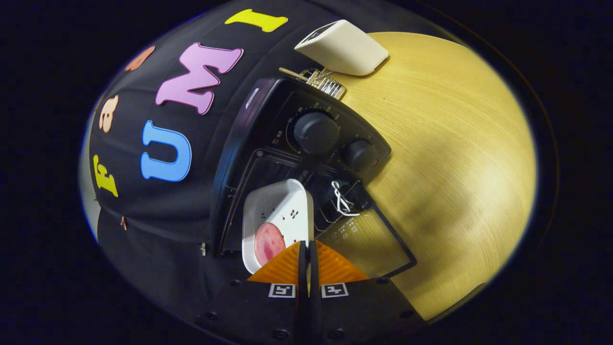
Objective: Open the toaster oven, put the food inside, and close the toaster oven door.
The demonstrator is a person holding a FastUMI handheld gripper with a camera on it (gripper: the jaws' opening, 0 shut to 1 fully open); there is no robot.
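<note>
A black toaster oven [261, 120] stands on the wooden table [455, 167] with its glass door [368, 239] folded down and open. Two dark knobs [316, 132] sit on its front panel. My gripper [307, 249] is shut on the near rim of a white square plate [285, 203], its orange fingers [282, 268] pressed close together. A round pink slice of meat [268, 242] lies on the plate. The plate hangs at the oven's mouth, just ahead of the fingers, beside the open door. A white cord [341, 199] is tied near the door's hinge end.
Beyond the oven, a white box-shaped appliance [342, 48] lies on the table. A small metal wire rack [326, 82] sits between the two. Bare wood stretches out past the oven's knob side. The black cloth wall [158, 211] runs behind the oven.
</note>
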